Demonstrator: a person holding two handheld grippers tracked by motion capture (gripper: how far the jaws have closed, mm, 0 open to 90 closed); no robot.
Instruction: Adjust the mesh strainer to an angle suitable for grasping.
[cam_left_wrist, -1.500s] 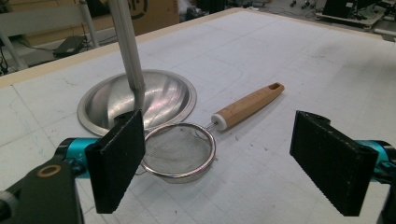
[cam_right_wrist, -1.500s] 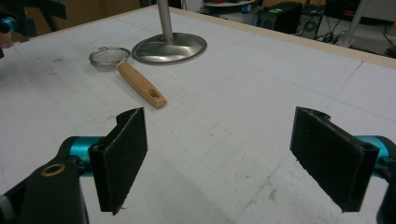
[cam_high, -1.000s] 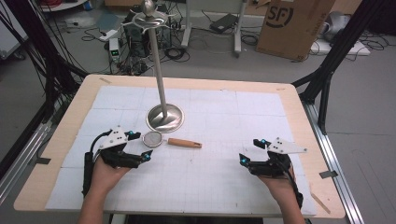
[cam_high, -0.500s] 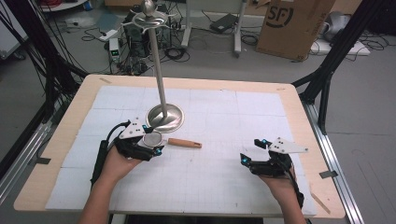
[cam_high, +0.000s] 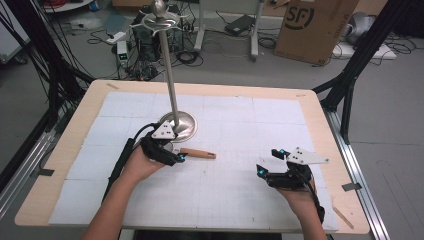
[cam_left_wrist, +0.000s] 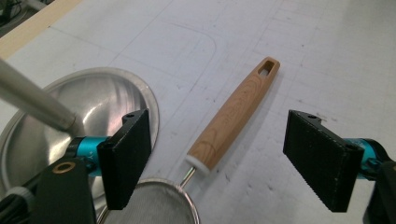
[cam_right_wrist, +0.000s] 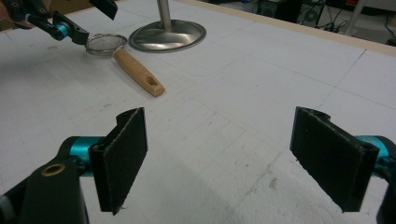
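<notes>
High view. Left gripper (cam_high: 167, 152) sits over the strainer's bowl end, at about 6 o'clock from the stand's base (cam_high: 186, 125) and just beside it. The strainer's wooden handle (cam_high: 198, 153) lies flat on the table (cam_high: 320, 115), sticking out toward 3 o'clock from the gripper. The stand's pole (cam_high: 169, 65) rises from the base toward 12 o'clock to a metal top. Right gripper (cam_high: 272, 167) rests near the table's front edge at about 4 o'clock from the base, well apart from the strainer.

Left gripper view. Left gripper (cam_left_wrist: 219, 158) jaws stand apart, pads clear of everything; they have just been closing. The handle (cam_left_wrist: 233, 116) lies between the jaws, running toward 1 o'clock, its slotted end farthest off. The mesh bowl (cam_left_wrist: 159, 205) sits at 6 o'clock, partly behind the left pad. The base (cam_left_wrist: 79, 107) is at 9 o'clock, touching nothing of the strainer that I can make out.

Right gripper view. Right gripper (cam_right_wrist: 219, 154) jaws stand wide, bare table between them. Strainer (cam_right_wrist: 123, 58) lies at 11 o'clock, well off, bowl end next to the base (cam_right_wrist: 168, 35). The left gripper (cam_right_wrist: 86, 21) is poised just over the bowl.
</notes>
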